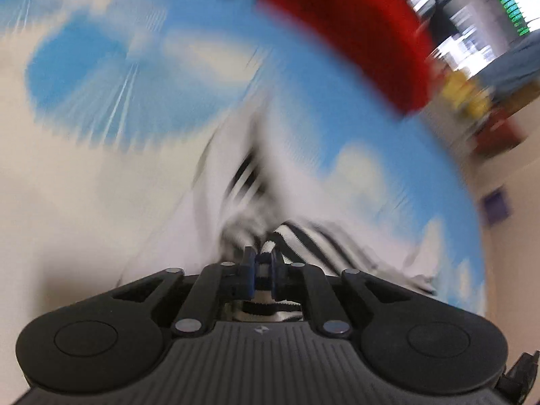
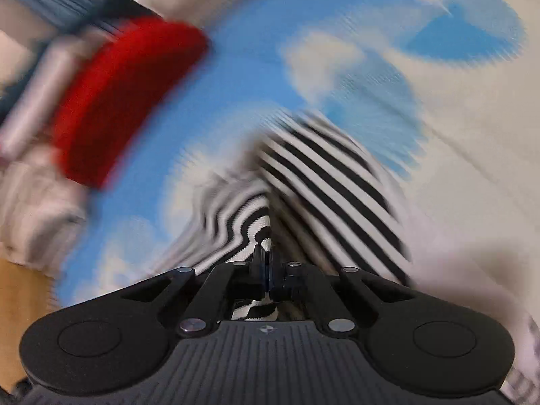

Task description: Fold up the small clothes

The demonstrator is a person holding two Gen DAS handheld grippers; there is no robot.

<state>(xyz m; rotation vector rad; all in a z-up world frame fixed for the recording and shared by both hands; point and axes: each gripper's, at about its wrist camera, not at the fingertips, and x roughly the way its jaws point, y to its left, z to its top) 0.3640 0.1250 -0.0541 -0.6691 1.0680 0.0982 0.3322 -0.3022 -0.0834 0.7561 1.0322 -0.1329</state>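
The striped garment [image 2: 324, 175], black and white, lies rumpled on a cloth with a blue and white cloud print [image 2: 243, 67]. One edge of it is pinched in each claw. In the right wrist view the right claw [image 2: 266, 263] has its jaws pressed together on a fold of the striped fabric, which rises to the fingertips and shows again below them, behind the linkage. From there the garment spreads away to the right in a broad striped panel. In the left wrist view the left claw [image 1: 261, 263] is closed on another bunched bit of the striped garment [image 1: 303, 239], with only a narrow gap filled by fabric between the blue-lined pads. A pale, plain part of the garment runs up from that claw. Beyond it a red cushion-like thing [image 1: 354, 33] sits at the far edge of the cloud-print cloth [image 1: 101, 77]. Both views are heavily blurred, so finer detail of the surroundings cannot be told.
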